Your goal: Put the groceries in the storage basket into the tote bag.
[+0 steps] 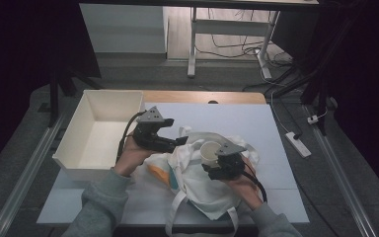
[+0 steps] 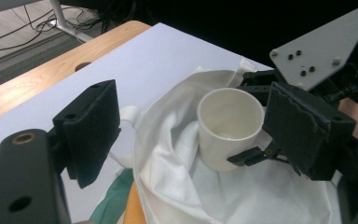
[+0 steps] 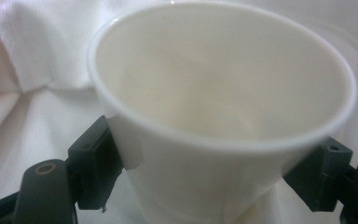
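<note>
1. Between my right jaws sits a white paper cup [image 3: 223, 116]; one black pad presses each side of its wall, so the right gripper [image 1: 216, 159] is clamped on it.
2. I see the cup upright, mouth up, with nothing visible inside it.
3. From the left gripper view, the cup [image 2: 230, 126] hangs just over the folds of a white cloth bag [image 2: 177, 154], with the right gripper's grey plate behind it.
4. My left gripper [image 1: 180, 142] has its jaws wide apart, with nothing pressed between the pads. They point toward the cup and the bag's gathered top edge, close to the cloth; I cannot tell if a pad touches it.
5. Under the bag's left edge I see an orange and teal item [image 1: 164, 173], partly covered.
6. On the high view, the bag lies spread on the pale counter [image 1: 237, 118], its straps trailing toward the near edge.
7. Left of my left hand [image 1: 131, 155], an open white box [image 1: 74, 133] stands on the counter.
</note>
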A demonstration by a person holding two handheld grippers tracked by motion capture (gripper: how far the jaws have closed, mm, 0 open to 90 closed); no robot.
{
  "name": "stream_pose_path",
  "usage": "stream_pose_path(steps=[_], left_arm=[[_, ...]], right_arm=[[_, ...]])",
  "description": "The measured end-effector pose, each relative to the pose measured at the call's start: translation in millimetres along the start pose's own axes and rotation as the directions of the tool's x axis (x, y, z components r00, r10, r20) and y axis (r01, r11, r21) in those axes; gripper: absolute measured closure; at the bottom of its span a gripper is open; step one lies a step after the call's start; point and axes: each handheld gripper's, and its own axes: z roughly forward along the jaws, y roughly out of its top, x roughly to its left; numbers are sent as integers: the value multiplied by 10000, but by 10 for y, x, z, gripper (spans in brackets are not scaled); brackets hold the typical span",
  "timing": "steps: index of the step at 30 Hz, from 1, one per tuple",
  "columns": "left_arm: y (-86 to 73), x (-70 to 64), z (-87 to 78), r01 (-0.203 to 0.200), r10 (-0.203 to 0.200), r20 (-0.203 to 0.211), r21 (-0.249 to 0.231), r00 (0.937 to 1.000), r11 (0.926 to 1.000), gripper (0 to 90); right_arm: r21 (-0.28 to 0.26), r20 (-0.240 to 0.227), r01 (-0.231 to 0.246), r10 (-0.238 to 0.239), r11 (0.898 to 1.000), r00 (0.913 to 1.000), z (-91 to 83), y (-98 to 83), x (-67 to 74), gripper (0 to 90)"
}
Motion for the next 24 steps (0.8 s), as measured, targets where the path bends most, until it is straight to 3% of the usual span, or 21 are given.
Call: stream_pose_path(steps=[7,13,19,24], left_arm=[[-6,-4,26,-27,27,19,84,10000,10000,188],[-10,-17,62,-73,72,42,180,10000,9998,189],[-13,-26,84,-147,145,97,267,9998,9995,189],[-21,-4,79,-128,126,97,272,9999,9995,191]], right_arm=[[267,84,180,-182,9995,9998,-77,-98,17,218],[294,218,291,-297,9991,9993,-39,-94,33,216],[306,56,332,-334,9990,9994,-50,-97,21,212],[92,-105,187,-186,9998,9998,-127,-62,23,113]])
